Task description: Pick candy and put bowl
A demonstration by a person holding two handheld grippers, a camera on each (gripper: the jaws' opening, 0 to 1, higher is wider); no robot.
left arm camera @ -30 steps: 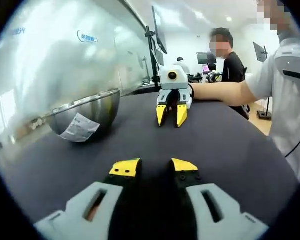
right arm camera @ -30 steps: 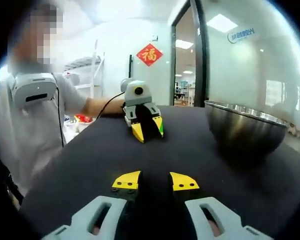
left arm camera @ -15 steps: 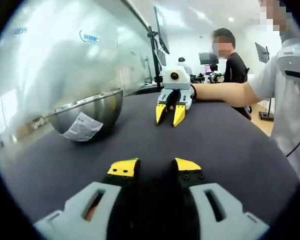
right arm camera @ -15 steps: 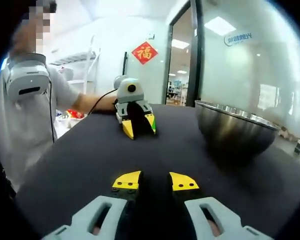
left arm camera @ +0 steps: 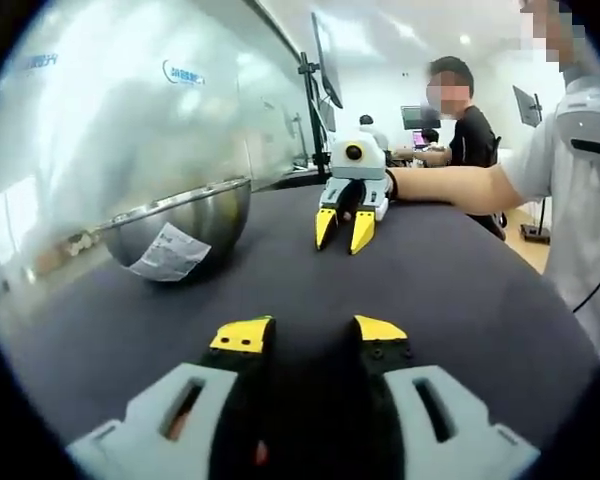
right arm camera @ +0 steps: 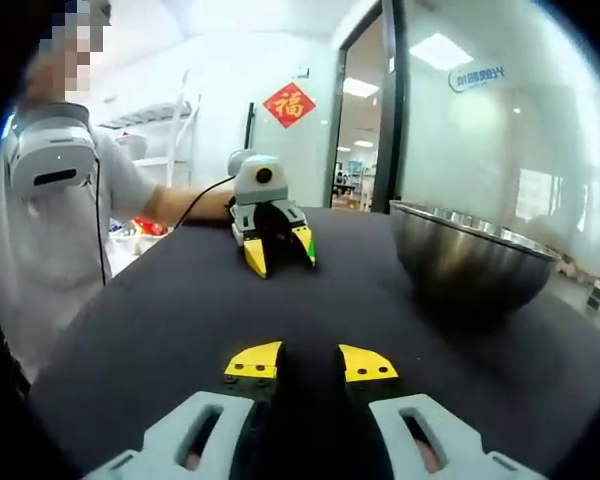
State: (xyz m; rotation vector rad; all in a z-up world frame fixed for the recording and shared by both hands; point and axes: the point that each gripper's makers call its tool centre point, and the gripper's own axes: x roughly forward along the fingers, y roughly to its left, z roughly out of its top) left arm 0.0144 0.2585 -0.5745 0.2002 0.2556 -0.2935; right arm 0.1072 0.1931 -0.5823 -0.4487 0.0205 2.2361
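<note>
One steel bowl [left arm camera: 180,225] on dark table [left arm camera: 430,270]; inside hidden.

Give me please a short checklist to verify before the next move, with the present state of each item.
1. Bowl in place: ok. The steel bowl stands upright on the dark table.
2. Candy located: not ok. No candy shows on the table parts in view; the inside of the bowl is hidden, so cannot tell there.
3. Left gripper ready: ok. Its jaws are apart with nothing between them.
4. Right gripper ready: ok. Its jaws are apart and hold nothing.
5. Grippers apart from each other: ok. They face each other across bare table.
6. Grippers apart from the bowl: ok. Neither touches it.
</note>
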